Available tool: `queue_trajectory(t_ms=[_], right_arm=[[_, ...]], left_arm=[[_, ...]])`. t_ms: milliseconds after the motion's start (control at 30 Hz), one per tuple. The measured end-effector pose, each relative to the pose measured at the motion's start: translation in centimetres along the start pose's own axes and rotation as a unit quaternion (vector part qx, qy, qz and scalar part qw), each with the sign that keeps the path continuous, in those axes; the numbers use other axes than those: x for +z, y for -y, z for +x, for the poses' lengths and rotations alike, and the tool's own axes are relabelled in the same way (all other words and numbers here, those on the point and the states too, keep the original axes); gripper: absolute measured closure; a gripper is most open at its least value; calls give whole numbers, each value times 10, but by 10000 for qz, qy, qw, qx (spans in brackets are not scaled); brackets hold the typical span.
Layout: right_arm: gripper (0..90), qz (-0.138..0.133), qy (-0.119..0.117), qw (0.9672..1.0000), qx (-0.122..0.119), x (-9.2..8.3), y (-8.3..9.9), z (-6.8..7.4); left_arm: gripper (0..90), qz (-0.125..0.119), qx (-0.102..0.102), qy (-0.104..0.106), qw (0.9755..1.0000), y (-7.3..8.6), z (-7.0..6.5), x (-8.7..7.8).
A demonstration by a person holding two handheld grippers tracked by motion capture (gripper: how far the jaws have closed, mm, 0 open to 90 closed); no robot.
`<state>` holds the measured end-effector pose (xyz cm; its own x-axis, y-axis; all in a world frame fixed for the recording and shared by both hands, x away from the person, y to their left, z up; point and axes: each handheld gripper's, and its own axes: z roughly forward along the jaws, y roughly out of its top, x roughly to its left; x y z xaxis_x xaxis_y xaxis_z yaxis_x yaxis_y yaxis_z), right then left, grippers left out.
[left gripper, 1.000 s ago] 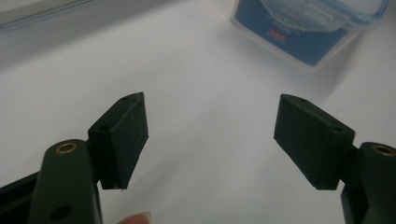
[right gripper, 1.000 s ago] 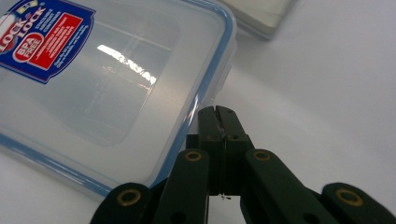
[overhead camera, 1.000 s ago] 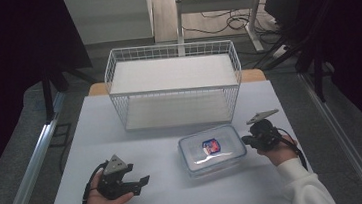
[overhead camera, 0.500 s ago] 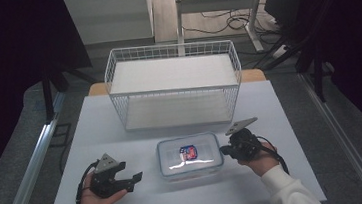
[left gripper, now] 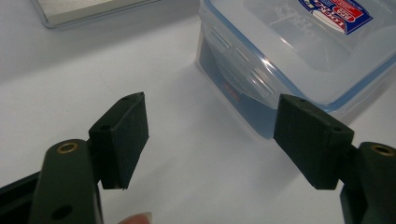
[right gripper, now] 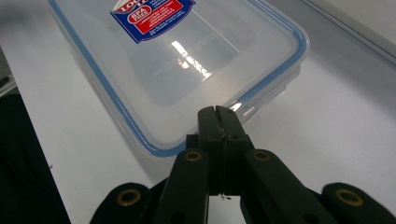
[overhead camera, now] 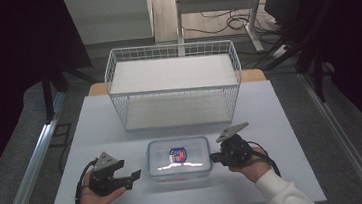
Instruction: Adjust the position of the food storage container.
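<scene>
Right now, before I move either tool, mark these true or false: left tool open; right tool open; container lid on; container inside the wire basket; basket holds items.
1. The left tool is open. True.
2. The right tool is open. False: its jaws are shut together at the container's edge.
3. The container's lid is on. True.
4. The container sits inside the wire basket. False: it rests on the table in front of it.
5. The basket holds items. False: nothing lies in it.

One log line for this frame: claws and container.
left claw: open, beside container | right claw: shut, at container's edge | wire basket: behind
</scene>
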<state>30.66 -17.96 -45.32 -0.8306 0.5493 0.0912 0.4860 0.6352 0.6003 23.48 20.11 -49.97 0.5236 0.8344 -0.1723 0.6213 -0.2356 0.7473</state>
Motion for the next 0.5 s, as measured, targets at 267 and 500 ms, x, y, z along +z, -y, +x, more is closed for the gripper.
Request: queue_trajectory(t_ms=[267, 500], right_arm=[[892, 46, 119, 9999, 99, 5, 3, -7], [891, -5, 184, 9998, 38, 2, 4, -7]], left_arm=[[263, -2, -6, -27, 10000, 1, 1, -1], [262, -16, -26, -33, 10000, 2, 2, -1]])
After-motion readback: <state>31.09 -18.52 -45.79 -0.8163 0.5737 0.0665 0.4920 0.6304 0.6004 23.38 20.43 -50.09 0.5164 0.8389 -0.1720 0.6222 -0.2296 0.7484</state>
